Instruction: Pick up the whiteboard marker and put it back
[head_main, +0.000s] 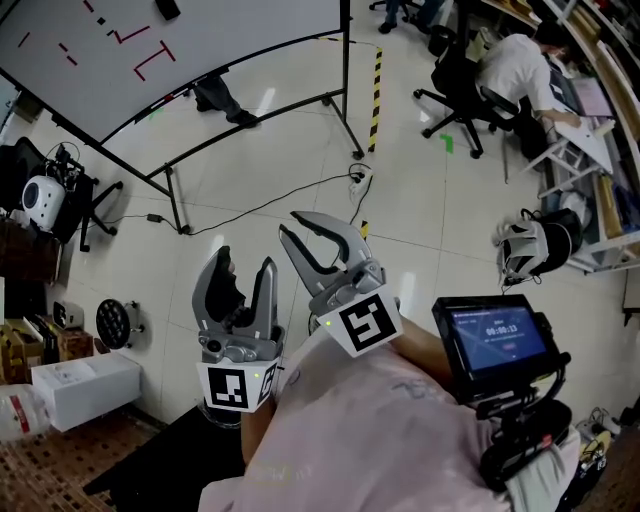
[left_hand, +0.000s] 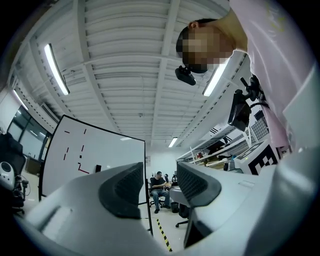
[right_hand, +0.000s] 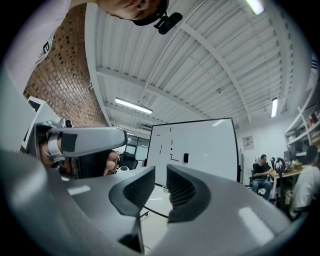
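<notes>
Left tongs (left_hand: 159, 186): grey jaws are held a little apart, and nothing is gripped between them. Right tongs (right_hand: 160, 184): jaws are set closer, with a thin gap, likewise empty. Both are pointed toward the large white wheeled whiteboard (head_main: 180, 50) with red marks. Whiteboard marker: cannot be made out in any view.

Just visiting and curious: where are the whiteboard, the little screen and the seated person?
whiteboard (head_main: 250, 25), head view, bare white surface
little screen (head_main: 497, 337), head view, lit display
seated person (head_main: 520, 65), head view, shirt back
</notes>
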